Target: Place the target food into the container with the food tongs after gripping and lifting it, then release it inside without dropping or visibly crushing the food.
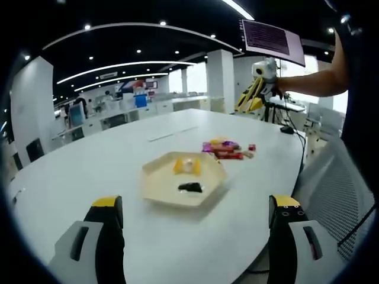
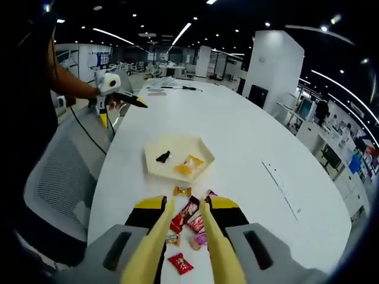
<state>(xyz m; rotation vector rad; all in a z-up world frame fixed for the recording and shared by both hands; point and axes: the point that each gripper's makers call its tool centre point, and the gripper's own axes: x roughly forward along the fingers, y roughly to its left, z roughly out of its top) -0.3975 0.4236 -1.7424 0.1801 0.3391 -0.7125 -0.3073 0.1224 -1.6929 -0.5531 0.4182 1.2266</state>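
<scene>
Approach step: tongs hovering over the wrapped snacks, nothing lifted yet.

In the right gripper view, right gripper clamped around yellow food tongs, tong tips parted just above the snack pile and straddling a red packet; hexagonal tray ahead of the tips, already carrying a dark piece and a yellow candy. In the left gripper view, left gripper spread wide and empty, tray straight ahead, pile beyond it to the right. Next, probably: lower onto one packet, squeeze gently, raise, carry forward over the tray, ease apart. Which piece counts as target: cannot tell.
</scene>
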